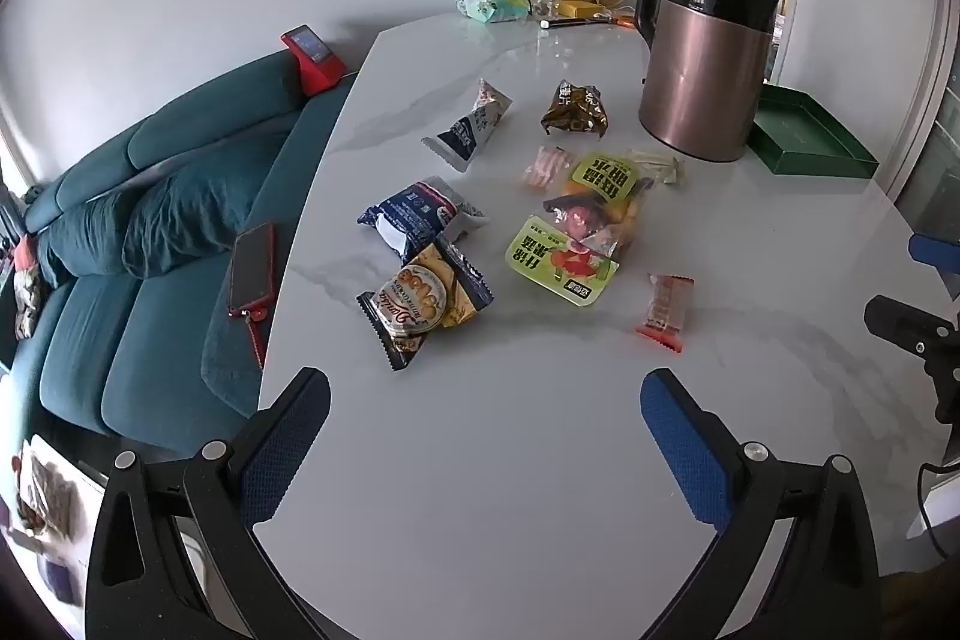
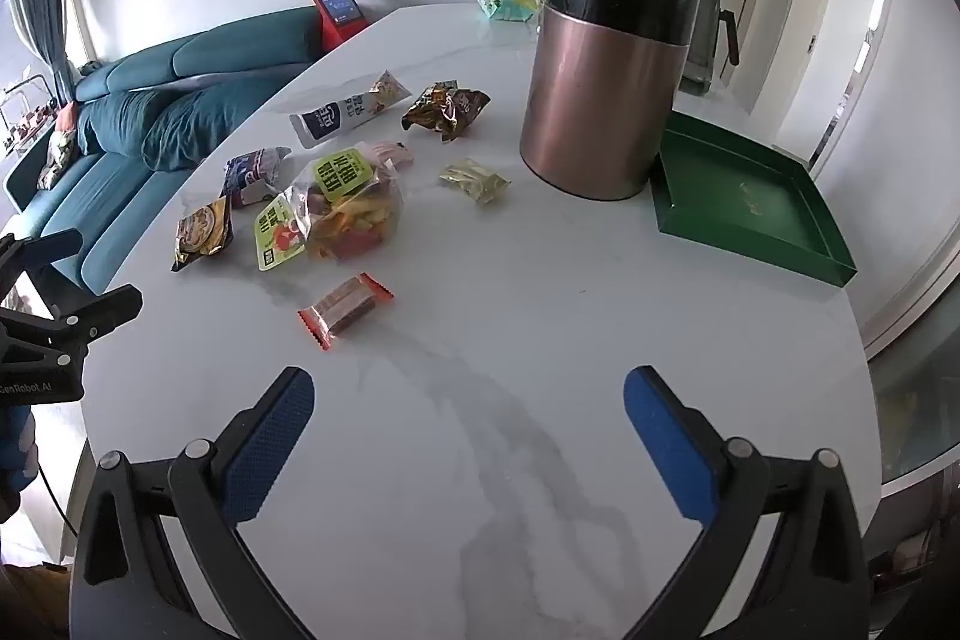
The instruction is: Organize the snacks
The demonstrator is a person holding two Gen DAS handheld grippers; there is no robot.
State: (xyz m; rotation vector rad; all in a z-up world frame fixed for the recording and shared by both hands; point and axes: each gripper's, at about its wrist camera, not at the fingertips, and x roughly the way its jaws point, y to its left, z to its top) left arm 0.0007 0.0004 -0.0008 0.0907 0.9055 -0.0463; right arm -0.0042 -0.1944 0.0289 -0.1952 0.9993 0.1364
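Several snack packets lie scattered on the white marble table [image 1: 510, 460]. A cookie packet [image 1: 423, 307] and a navy-and-white packet [image 1: 414, 214] lie nearest my left gripper [image 1: 486, 400], which hovers open and empty above the near table. A clear bag of dried fruit with green labels [image 2: 342, 208], a small orange-ended bar [image 2: 345, 310], a brown crinkled packet [image 2: 447, 103], a pale yellow packet [image 2: 474, 181] and a long white-and-navy packet [image 2: 348, 109] lie beyond my right gripper [image 2: 468, 394], which is also open and empty. An empty green tray [image 2: 750, 202] sits at the right.
A tall copper-and-black canister [image 2: 606, 64] stands between the snacks and the tray. A teal sofa [image 1: 150, 220] runs along the table's left edge, with a phone [image 1: 252, 268] on its arm. Cups, gold bowls and a wipes pack [image 1: 492, 4] crowd the far end.
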